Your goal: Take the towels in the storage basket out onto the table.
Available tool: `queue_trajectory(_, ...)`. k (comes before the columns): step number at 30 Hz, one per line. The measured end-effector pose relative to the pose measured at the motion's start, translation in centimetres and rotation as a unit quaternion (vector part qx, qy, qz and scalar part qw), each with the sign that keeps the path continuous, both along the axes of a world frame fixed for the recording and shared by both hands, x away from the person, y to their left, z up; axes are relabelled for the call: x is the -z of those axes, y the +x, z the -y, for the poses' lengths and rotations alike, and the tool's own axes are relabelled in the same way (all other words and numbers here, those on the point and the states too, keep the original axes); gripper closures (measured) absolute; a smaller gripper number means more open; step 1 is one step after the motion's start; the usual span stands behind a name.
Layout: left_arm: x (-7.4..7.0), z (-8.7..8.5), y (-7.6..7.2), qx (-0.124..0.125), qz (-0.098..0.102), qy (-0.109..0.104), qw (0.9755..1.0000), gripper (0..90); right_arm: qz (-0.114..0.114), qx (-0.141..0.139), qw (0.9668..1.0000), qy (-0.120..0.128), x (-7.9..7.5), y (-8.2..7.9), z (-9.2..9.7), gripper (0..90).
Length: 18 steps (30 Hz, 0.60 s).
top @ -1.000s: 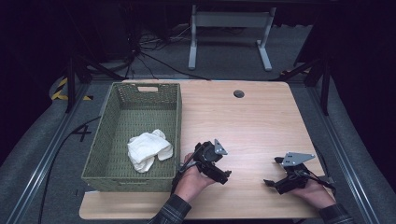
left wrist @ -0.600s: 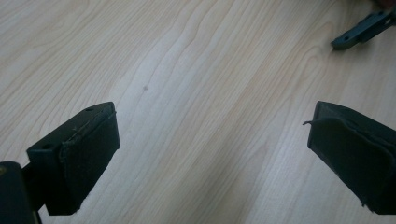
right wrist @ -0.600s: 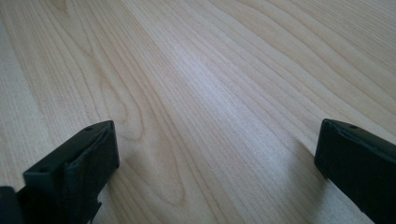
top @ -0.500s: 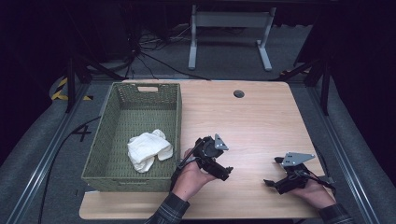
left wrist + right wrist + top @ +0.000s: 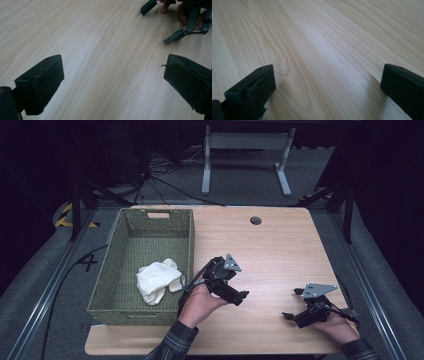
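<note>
- High view: our left hand-held gripper (image 5: 235, 290) has swung away from the green basket (image 5: 116, 295), where the white cloth (image 5: 157, 279) lies, so the drop looks done. The right hand-held gripper (image 5: 296, 305) rests low on the table (image 5: 280, 250).
- Left gripper view: jaws spread wide, nothing between them, bare wood below.
- Right gripper view: jaws wide apart too, holding nothing.
</note>
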State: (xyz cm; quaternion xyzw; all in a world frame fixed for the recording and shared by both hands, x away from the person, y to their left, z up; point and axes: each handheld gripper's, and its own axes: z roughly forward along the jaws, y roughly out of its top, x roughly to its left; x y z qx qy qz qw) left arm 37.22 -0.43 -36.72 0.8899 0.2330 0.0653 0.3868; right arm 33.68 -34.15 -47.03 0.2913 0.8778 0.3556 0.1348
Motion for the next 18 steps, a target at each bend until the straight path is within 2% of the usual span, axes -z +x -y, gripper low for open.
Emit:
queue_trajectory(10,-1.7,-1.0,0.9,0.006,0.006,0.006,0.9999,4.6,0.0,0.0,1.0,0.0,0.0,0.0,0.0,0.0)
queue_trajectory(18,-3.1,-3.0,1.9,0.006,0.014,-0.002,0.9999,6.1,0.0,0.0,1.0,0.0,0.0,0.0,0.0,0.0)
